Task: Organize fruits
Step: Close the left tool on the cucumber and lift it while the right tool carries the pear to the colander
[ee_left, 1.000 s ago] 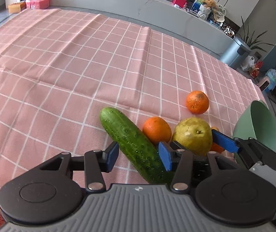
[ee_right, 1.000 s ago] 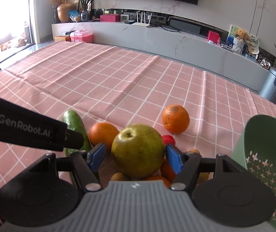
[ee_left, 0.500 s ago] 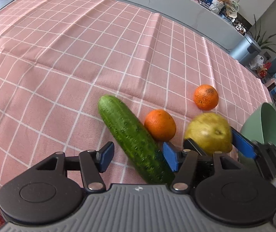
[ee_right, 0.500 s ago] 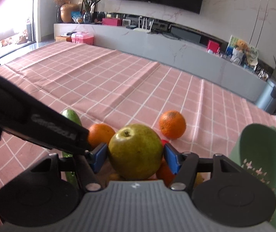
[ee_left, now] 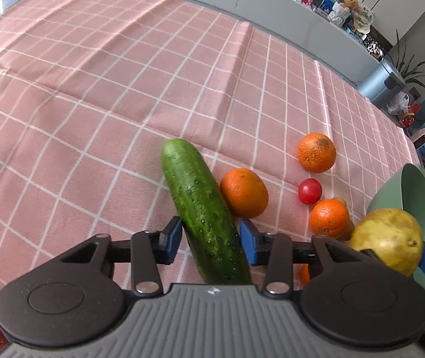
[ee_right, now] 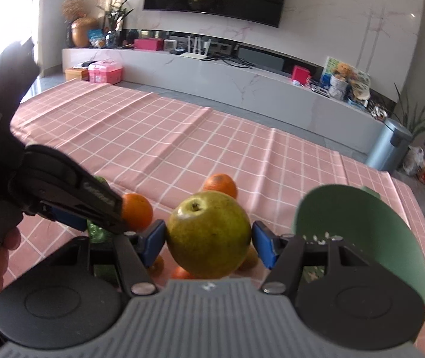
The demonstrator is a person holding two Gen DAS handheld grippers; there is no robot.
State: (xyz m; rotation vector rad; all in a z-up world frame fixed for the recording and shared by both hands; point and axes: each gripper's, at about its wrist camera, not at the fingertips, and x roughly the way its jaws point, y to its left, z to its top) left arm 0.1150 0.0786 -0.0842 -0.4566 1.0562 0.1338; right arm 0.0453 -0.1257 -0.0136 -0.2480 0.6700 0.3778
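My right gripper is shut on a yellow-green pear and holds it above the table, just left of the green colander bowl. The pear and bowl also show at the right in the left wrist view. My left gripper is open, its blue pads straddling the near end of a cucumber lying on the pink checked cloth. Three oranges and a cherry tomato lie to the cucumber's right.
The pink checked tablecloth covers the table far to the left and back. A grey TV bench stands beyond the table, with a bin at its right end. The left gripper's body crosses the right wrist view.
My right gripper has lifted the pear and carried it right, towards the bowl, uncovering the tomato and an orange. My left gripper has moved forward so its pads straddle the cucumber.
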